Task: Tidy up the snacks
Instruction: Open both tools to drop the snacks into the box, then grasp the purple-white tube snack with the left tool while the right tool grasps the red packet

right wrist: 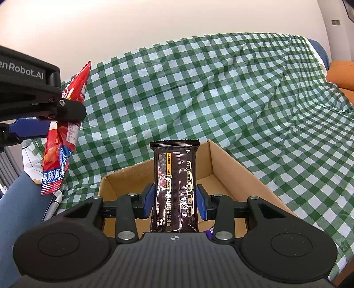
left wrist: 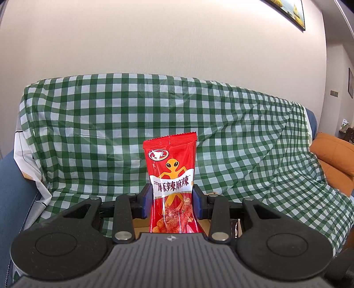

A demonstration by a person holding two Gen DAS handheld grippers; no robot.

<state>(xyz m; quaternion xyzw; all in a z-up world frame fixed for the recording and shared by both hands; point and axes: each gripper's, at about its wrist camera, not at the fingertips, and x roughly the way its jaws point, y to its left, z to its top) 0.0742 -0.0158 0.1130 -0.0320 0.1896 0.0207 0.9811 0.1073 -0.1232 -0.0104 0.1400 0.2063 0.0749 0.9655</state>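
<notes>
My left gripper [left wrist: 172, 199] is shut on a red snack packet [left wrist: 171, 172] with an orange alien figure, held upright between the blue pads. The same red packet [right wrist: 64, 124] shows at the left of the right wrist view, hanging from the left gripper [right wrist: 53, 115]. My right gripper [right wrist: 174, 202] is shut on a dark brown black-truffle snack packet [right wrist: 174, 186], standing upright. Below and behind it lies an open cardboard box [right wrist: 232, 168]; a sliver of the box [left wrist: 141, 226] shows under the left gripper.
A green-and-white checked cloth [left wrist: 132, 124] drapes a blue sofa [left wrist: 13, 188]; the cloth [right wrist: 221, 93] fills the right wrist view. An orange cushion [left wrist: 331, 159] sits at the right. A framed picture [left wrist: 287, 11] hangs on the wall. Something purple [right wrist: 209, 232] lies inside the box.
</notes>
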